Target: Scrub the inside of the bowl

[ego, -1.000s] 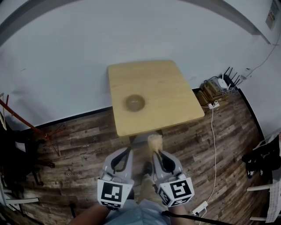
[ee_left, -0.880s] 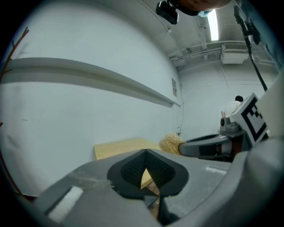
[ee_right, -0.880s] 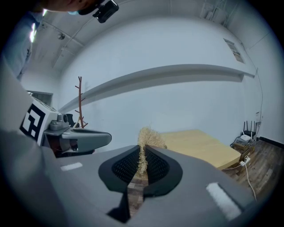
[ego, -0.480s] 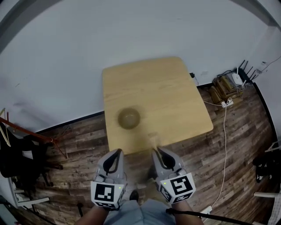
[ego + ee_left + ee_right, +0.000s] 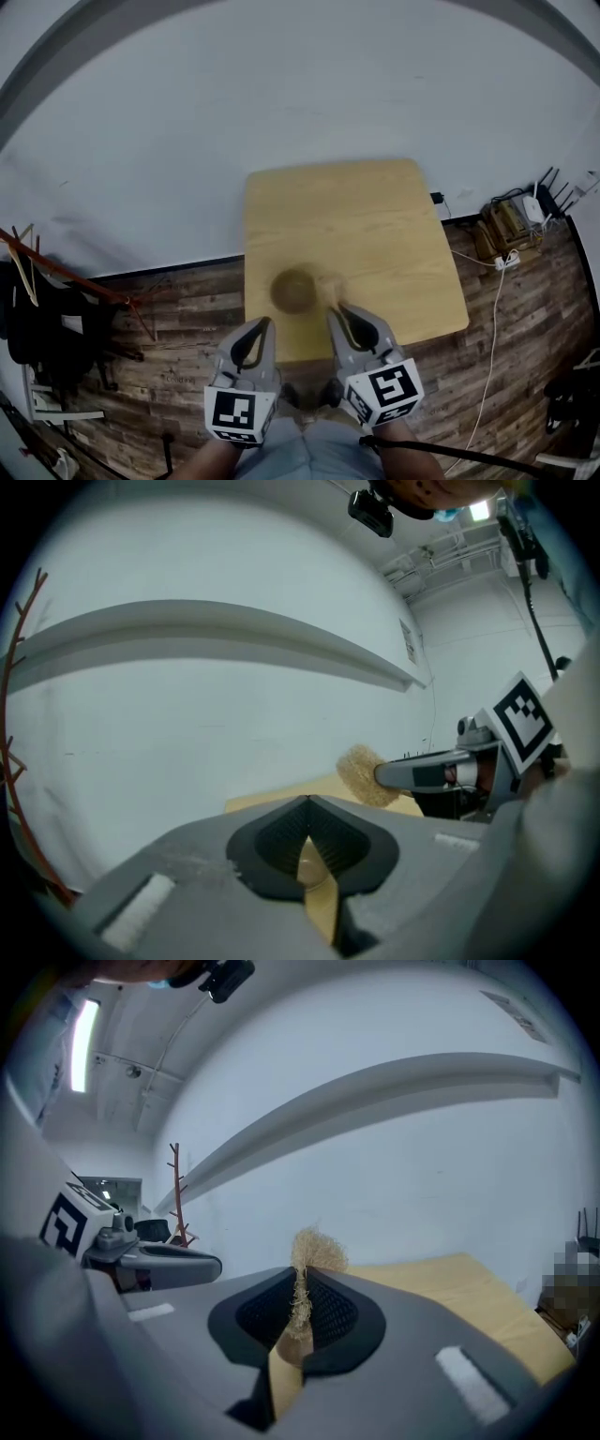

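Note:
A brown bowl (image 5: 293, 291) sits near the front edge of the light wooden table (image 5: 356, 216). Nothing shows inside it, though blur hides detail. My right gripper (image 5: 335, 309) is shut on a tan fibrous scrubber (image 5: 330, 284) that sticks out past its tips, just right of the bowl. In the right gripper view the scrubber (image 5: 317, 1249) is pinched between the jaws (image 5: 302, 1279). My left gripper (image 5: 264, 324) hangs at the table's front edge, short of the bowl, shut with nothing in it (image 5: 307, 803). The left gripper view shows the scrubber (image 5: 361, 773) too.
The table stands against a white wall on a dark wood floor (image 5: 178, 319). A red coat stand (image 5: 75, 277) with dark clothes is at the left. Cables and a router (image 5: 520, 220) lie on the floor at the right.
The table and bowl have come closer to both grippers. The scrubber, earlier short of the table edge, is now beside the bowl. Both grippers stay shut.

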Motion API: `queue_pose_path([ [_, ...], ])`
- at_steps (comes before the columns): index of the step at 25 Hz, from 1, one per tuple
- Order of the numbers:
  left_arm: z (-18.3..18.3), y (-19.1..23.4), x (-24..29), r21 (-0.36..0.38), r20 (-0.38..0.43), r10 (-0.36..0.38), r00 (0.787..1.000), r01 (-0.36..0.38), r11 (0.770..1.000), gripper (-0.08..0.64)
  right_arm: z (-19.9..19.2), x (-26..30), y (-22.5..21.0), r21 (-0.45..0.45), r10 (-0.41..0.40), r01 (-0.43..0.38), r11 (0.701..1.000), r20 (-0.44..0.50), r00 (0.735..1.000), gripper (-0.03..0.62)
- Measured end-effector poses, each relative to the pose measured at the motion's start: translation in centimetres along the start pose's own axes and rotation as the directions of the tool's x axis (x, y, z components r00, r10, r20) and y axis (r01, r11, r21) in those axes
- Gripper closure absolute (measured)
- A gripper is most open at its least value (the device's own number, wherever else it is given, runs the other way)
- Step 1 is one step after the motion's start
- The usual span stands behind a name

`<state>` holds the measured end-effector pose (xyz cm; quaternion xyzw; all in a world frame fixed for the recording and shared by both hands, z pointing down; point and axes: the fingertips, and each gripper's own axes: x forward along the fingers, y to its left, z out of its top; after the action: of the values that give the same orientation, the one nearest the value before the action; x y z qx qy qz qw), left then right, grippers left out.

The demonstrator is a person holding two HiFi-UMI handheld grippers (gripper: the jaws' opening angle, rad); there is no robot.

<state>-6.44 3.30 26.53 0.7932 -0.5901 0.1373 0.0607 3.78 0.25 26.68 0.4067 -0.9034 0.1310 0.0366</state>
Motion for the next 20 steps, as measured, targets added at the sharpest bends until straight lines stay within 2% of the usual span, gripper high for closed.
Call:
queue_pose_path([
  [5, -1.1, 3.0, 1.8, -0.018, -0.024, 0.016, 1.000, -0.017, 1.000, 0.540, -0.6, 3.2, -0.1, 0.001, 0.005, -0.005, 1.000, -0.034, 0.999, 0.565],
  [15, -5.7, 6.1, 6.9, -0.086, -0.114, -0.071, 0.991, 0.062, 0.994, 0.540, -3.9, 7.9, 0.5, 0.007, -0.012, 0.013, 1.000, -0.144, 0.990, 0.565],
  [20, -8.4, 7.2, 8.7, -0.118, -0.172, -0.089, 0.981, 0.070, 0.991, 0.540, -6.2, 8.9, 0.1, 0.015, -0.037, 0.041, 0.999, -0.203, 0.978, 0.565],
])
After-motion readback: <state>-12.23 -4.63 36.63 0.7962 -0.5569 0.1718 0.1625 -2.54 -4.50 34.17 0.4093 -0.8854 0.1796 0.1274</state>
